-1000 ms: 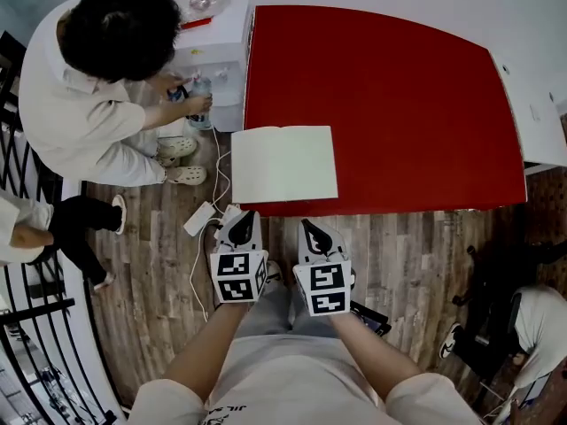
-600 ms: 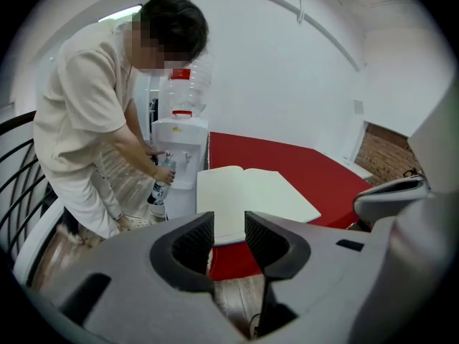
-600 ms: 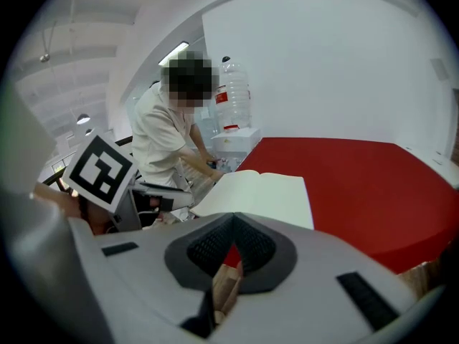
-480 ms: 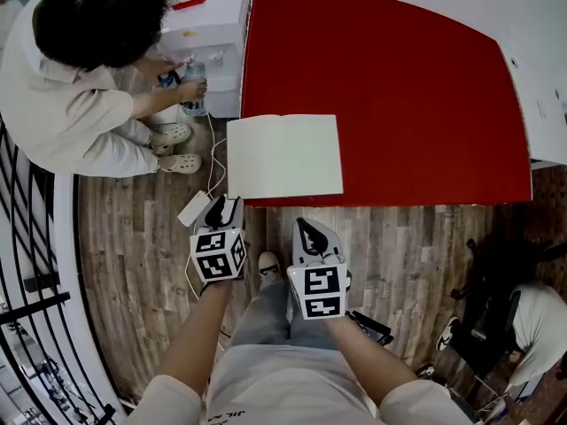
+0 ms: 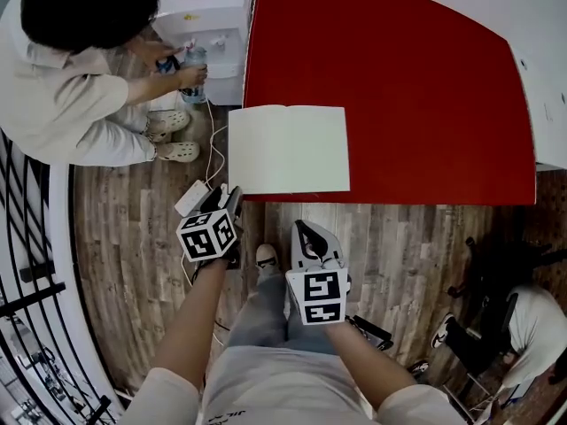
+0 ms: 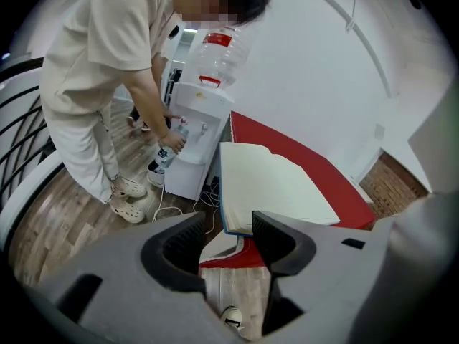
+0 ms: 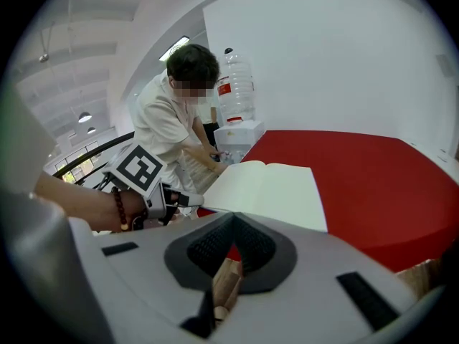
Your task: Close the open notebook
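Note:
The open notebook [image 5: 288, 149] lies flat with blank cream pages at the near left corner of the red table [image 5: 399, 78]; its left edge hangs over the table's side. My left gripper [image 5: 223, 204] hovers over the floor just short of the notebook's near left corner. Its jaws are opening, with nothing between them. In the left gripper view the notebook [image 6: 276, 185] lies just beyond the left gripper [image 6: 228, 228]. My right gripper [image 5: 306, 231] is shut and empty, below the table's near edge. The right gripper [image 7: 232, 221] points at the notebook [image 7: 269, 192].
A person [image 5: 71, 78] crouches at a white water dispenser [image 5: 217, 20] left of the table, holding a bottle [image 5: 193, 67]. A white power adapter [image 5: 190, 198] and cable lie on the wooden floor by my left gripper. A black railing [image 5: 27, 273] runs along the left.
My left gripper has shifted left and towards the notebook's corner, and its marker cube has rolled. The right gripper has barely moved. The notebook still lies open.

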{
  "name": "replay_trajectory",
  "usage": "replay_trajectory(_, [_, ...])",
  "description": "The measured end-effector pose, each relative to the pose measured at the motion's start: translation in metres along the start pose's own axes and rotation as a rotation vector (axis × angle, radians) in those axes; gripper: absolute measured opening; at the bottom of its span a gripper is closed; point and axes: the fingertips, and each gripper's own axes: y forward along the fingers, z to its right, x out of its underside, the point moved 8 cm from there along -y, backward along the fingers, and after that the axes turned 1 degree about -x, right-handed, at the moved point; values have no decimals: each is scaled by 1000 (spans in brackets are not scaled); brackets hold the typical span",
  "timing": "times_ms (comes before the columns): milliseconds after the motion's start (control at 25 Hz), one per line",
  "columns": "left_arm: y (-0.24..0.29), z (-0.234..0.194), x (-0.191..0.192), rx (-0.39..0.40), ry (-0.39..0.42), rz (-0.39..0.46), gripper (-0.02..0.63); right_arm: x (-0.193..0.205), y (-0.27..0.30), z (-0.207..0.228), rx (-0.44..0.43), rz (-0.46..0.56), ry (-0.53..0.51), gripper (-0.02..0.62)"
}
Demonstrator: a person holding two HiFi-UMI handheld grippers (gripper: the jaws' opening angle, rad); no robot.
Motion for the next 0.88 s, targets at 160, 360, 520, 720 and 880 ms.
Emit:
replay_trajectory(160, [5, -4, 2, 22, -24, -18, 193, 1, 3, 0, -2, -2, -2, 6])
replay_trajectory(360, [8, -2, 1, 68, -65, -30, 132, 3, 8, 0, 8, -9, -1, 6])
replay_trajectory(520, [4, -3, -3, 48, -55, -14, 62, 2, 9, -3, 6, -9, 0, 6])
replay_trajectory(720, [1, -1, -4, 22, -20, -2, 31, 1, 9, -6, 6, -5, 3, 6])
replay_trajectory(880, [-3, 3, -9, 7, 17, -4, 31, 2, 7, -5, 10, -2, 5, 6])
